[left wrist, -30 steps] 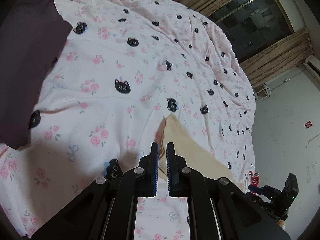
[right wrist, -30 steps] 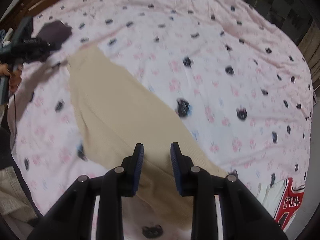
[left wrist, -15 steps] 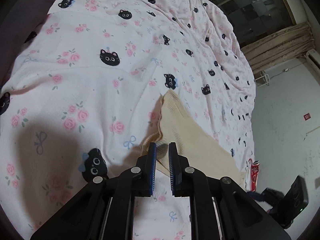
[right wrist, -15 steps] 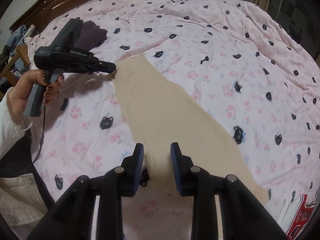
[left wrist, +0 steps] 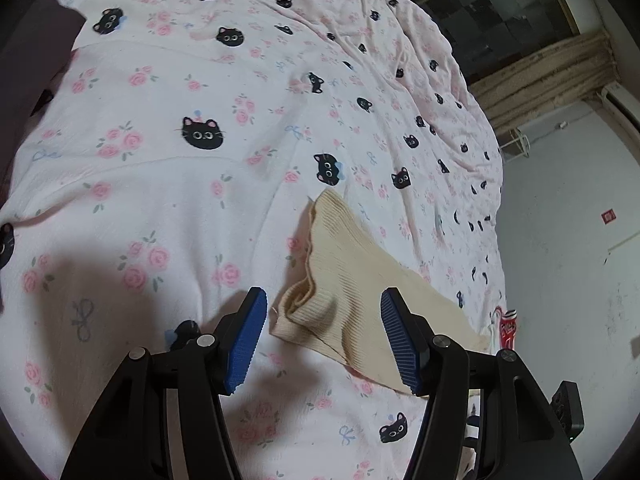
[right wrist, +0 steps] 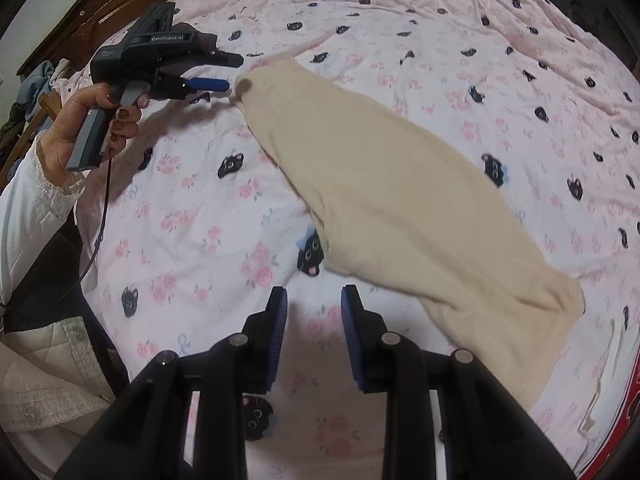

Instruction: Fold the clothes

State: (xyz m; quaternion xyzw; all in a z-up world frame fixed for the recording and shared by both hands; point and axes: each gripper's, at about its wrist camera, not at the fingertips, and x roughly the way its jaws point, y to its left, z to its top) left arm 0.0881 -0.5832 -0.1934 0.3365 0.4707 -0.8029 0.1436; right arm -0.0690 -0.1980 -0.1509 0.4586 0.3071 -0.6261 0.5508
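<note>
A long beige ribbed knit garment [right wrist: 392, 192] lies flat on the pink cat-print bedspread [right wrist: 192, 216]. Its near end [left wrist: 340, 280] lies between and just beyond the blue pads of my left gripper [left wrist: 324, 336], which is open and holds nothing. The left gripper also shows in the right wrist view [right wrist: 224, 72], open, its tips just short of the garment's far end. My right gripper [right wrist: 314, 332] is open and empty above bare bedspread, left of the garment's lower edge.
A dark purple garment [left wrist: 24, 60] lies at the left edge of the bed. A red and white jersey [right wrist: 616, 412] lies at the bed's lower right. A wooden headboard [right wrist: 100, 12] and a white wall [left wrist: 560, 240] border the bed.
My left gripper, shut on the garment's end before, has opened and let it drop onto the bed. My right gripper has drawn back off the garment to its left.
</note>
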